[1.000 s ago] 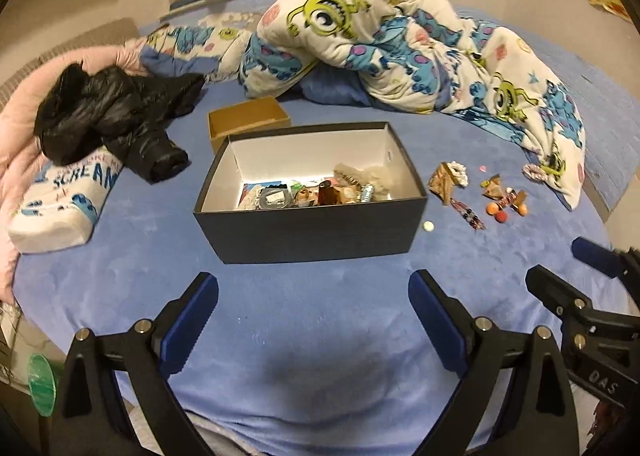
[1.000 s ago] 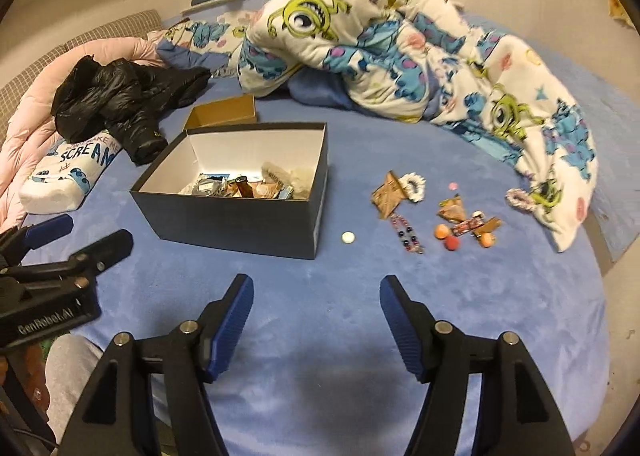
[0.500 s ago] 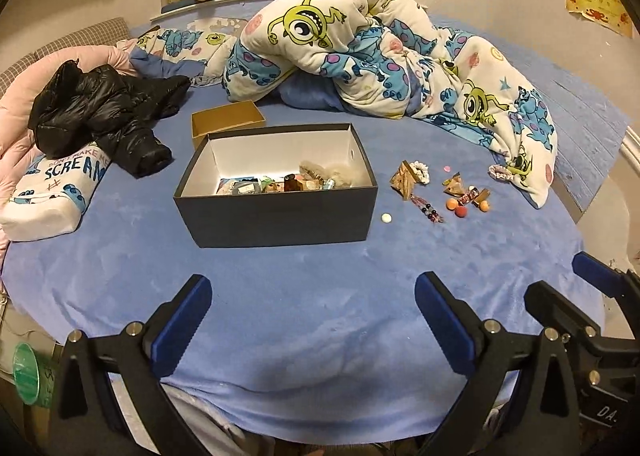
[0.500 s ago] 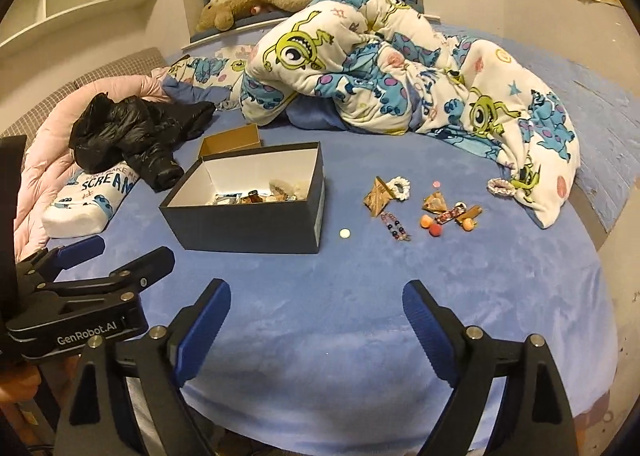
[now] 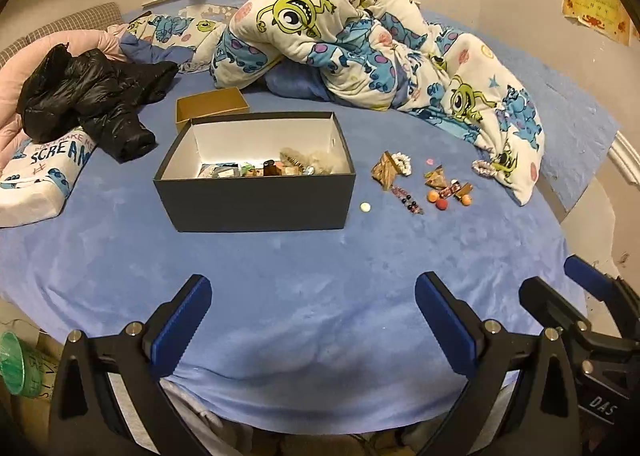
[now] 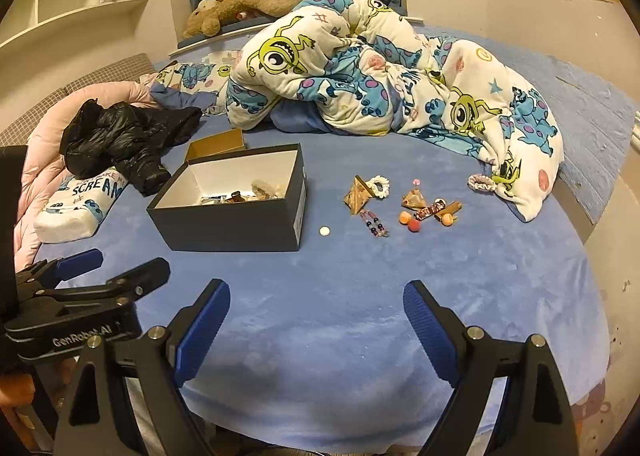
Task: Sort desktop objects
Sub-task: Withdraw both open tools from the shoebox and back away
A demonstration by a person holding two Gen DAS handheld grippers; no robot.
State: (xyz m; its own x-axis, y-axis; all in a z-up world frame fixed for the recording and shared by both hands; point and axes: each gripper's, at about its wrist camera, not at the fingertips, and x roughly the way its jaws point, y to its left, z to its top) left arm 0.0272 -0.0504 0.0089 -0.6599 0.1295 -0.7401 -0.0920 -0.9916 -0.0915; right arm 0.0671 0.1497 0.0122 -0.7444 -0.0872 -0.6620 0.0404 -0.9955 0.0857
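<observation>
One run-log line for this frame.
left gripper open, empty | right gripper open, empty | box part-filled | trinkets beside box

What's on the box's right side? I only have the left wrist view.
Observer: The box has a dark right wall, with a small pale label by its near corner.
Operator: Is the right hand-held gripper free?
Observer: Yes. The right hand-held gripper is wide open above the blue cover, with nothing between its jaws.
</observation>
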